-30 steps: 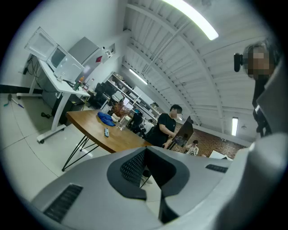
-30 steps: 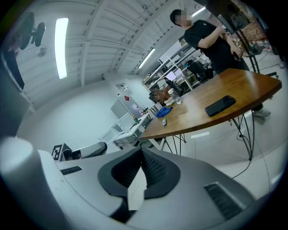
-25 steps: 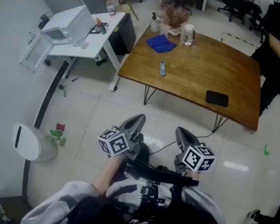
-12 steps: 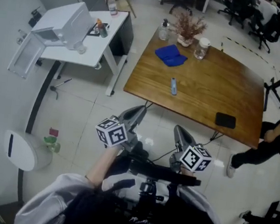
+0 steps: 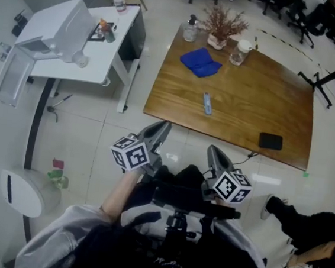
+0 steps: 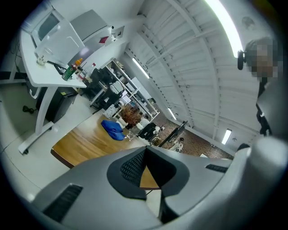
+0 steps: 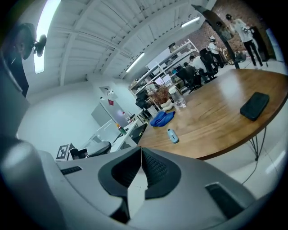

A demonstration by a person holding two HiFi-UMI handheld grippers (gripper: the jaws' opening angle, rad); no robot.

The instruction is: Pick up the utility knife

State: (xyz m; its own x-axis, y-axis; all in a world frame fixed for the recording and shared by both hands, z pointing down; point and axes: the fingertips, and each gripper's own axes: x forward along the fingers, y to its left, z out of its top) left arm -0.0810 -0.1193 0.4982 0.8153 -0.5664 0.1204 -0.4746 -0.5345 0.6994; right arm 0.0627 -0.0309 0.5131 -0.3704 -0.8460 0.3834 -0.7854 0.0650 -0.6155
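The utility knife [image 5: 207,102], a small light blue-grey bar, lies near the middle of the brown wooden table [image 5: 247,109]; the right gripper view shows the knife [image 7: 172,135] too. Both grippers hang over the tiled floor, short of the table's near edge and apart from the knife. My left gripper [image 5: 163,127] points at the table's near left corner, its jaws shut with nothing between them [image 6: 145,149]. My right gripper [image 5: 213,150] is shut and empty as well [image 7: 141,150], aimed at the near edge.
On the table are a blue cloth [image 5: 200,62], a black flat case [image 5: 271,141], a dried plant [image 5: 222,29], a glass jar [image 5: 241,52] and a bottle [image 5: 191,29]. A white desk [image 5: 74,61] stands left. Another person's leg [image 5: 293,216] is at the right.
Both grippers have come forward toward the table, which now fills more of the head view. The person at the right has moved from beside the table to the lower right.
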